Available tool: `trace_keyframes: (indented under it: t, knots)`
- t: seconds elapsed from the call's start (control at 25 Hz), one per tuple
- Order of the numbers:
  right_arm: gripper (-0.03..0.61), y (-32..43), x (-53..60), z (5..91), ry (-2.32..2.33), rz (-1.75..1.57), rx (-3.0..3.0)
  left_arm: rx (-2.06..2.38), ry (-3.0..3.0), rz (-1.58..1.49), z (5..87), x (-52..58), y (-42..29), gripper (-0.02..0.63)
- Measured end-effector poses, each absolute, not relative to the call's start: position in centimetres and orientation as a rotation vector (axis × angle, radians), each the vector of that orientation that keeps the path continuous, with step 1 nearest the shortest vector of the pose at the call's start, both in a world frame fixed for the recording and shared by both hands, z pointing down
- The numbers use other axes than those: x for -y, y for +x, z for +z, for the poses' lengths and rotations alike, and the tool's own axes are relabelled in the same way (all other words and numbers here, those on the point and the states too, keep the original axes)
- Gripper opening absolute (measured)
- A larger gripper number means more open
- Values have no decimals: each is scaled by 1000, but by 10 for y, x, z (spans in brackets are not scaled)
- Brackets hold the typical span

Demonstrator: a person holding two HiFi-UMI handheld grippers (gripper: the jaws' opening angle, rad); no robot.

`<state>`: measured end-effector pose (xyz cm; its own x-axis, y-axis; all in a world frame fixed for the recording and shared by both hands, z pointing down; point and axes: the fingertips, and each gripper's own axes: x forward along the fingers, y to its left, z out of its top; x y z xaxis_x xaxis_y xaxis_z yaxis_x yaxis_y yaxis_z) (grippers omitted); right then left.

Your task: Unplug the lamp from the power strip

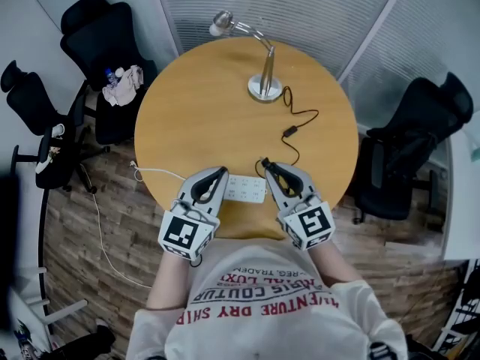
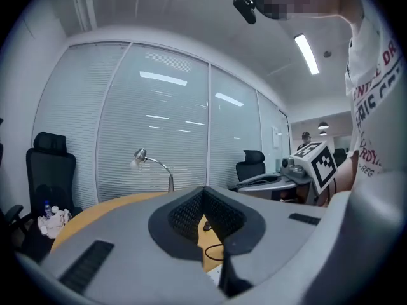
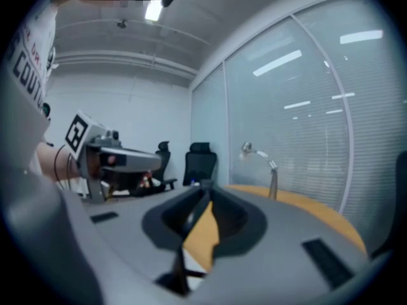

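Note:
A silver desk lamp [image 1: 264,73] stands at the far side of the round wooden table [image 1: 195,103]. Its black cord [image 1: 301,115] snakes back to a white power strip [image 1: 246,187] at the near edge. My right gripper [image 1: 265,163] is at the strip's right end, shut on the small dark plug at the cord's end. I cannot tell if the plug still sits in the socket. My left gripper [image 1: 222,172] rests shut at the strip's left end with nothing between its fingers. The lamp [image 3: 261,161] also shows past the right gripper [image 3: 203,186], and the lamp [image 2: 152,164] past the left gripper [image 2: 203,192].
The strip's white cable [image 1: 157,172] runs off the table's left edge to the wooden floor. Black office chairs stand at the left [image 1: 105,36] and right [image 1: 420,141]. The left one holds a cloth and a bottle [image 1: 124,85]. Glass walls with blinds stand behind the table.

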<state>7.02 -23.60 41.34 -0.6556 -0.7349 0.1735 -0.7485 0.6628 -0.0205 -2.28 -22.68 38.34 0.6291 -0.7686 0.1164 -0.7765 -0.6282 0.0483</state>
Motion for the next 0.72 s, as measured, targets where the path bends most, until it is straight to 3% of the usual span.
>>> trace_keyframes:
  t: [0.72]
  knots:
    - [72,76,234,406,1270,92,2692,1307,2721,71,382,228,-24,29]
